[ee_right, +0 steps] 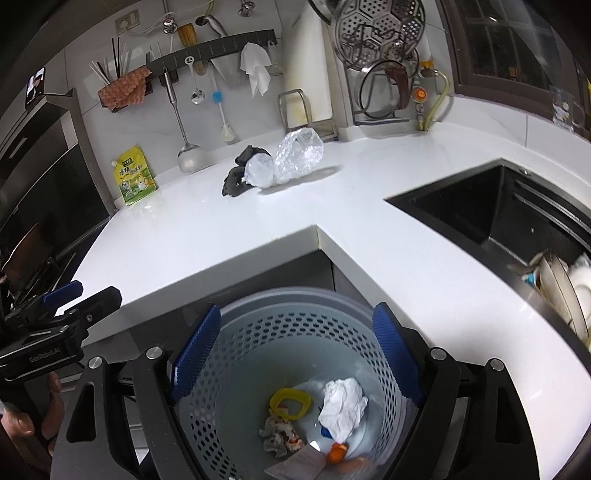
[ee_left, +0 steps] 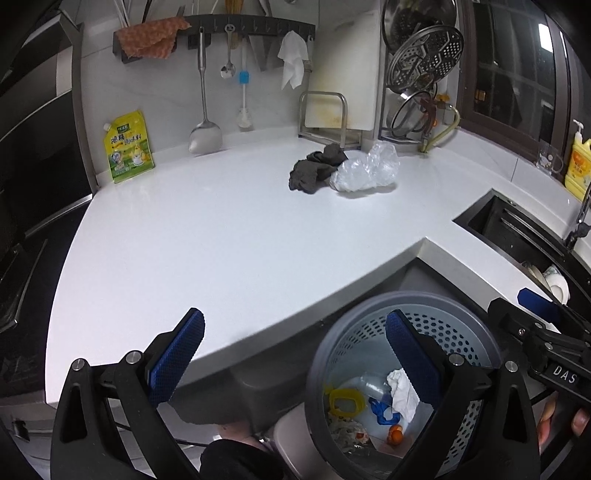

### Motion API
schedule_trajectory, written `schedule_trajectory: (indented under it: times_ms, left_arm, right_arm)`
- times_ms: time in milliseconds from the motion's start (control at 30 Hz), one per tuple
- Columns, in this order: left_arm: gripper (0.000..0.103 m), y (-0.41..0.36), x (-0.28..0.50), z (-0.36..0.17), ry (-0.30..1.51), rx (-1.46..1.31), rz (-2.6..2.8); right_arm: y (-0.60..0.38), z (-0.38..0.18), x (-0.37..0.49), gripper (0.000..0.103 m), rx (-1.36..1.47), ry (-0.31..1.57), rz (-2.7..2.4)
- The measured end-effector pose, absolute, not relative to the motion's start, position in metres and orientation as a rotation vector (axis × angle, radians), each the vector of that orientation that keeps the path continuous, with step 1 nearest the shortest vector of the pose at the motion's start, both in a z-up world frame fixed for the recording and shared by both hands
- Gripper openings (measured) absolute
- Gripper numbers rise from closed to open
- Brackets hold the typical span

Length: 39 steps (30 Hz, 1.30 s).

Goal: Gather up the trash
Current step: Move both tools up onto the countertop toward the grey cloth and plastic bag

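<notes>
Counter: a white L-shaped kitchen counter (ee_right: 229, 236), with a tiled wall behind it and a dark window at the right
Sink: a black sink (ee_right: 476, 206) is set into the counter at the right, with dishes in it
On the counter: a clear plastic bag (ee_right: 295, 155) lies near the back wall, touching a dark cloth (ee_right: 236, 173); a yellow pouch (ee_right: 135, 177) leans on the wall, well apart from them
Wall: a rail (ee_left: 255, 26) holds a ladle, a spoon, a brush and cloths
Bin: a grey perforated bin (ee_right: 288, 332) stands below the counter's inner corner; inside lie a white crumpled paper (ee_right: 343, 406), a yellow ring (ee_right: 290, 402) and an orange piece
Left gripper (ee_left: 295, 354): fingers spread wide, holding nothing, over the counter edge and the bin
Right gripper (ee_right: 299, 354): fingers spread wide, empty, above the bin opening
</notes>
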<state>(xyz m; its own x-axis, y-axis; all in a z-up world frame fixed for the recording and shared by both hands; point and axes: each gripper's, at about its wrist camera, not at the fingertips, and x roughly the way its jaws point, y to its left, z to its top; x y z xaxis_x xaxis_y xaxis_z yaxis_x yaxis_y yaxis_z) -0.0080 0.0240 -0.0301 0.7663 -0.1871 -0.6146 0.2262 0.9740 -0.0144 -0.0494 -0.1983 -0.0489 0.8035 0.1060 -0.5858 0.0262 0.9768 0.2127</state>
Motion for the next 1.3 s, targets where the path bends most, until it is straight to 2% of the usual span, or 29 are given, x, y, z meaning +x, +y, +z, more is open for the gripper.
schedule_trajectory:
  times_ms: [867, 1300]
  left_arm:
    - [0.097, 0.026, 0.098, -0.017, 0.661, -0.006, -0.209]
    - [0.097, 0.008, 0.159, -0.008, 0.65, -0.021, -0.193]
  right_arm:
    - [-0.211, -0.026, 0.04, 0.081, 0.166, 0.635, 0.041]
    - [-0.214, -0.003, 0.13, 0.081, 0.102, 0.616, 0.053]
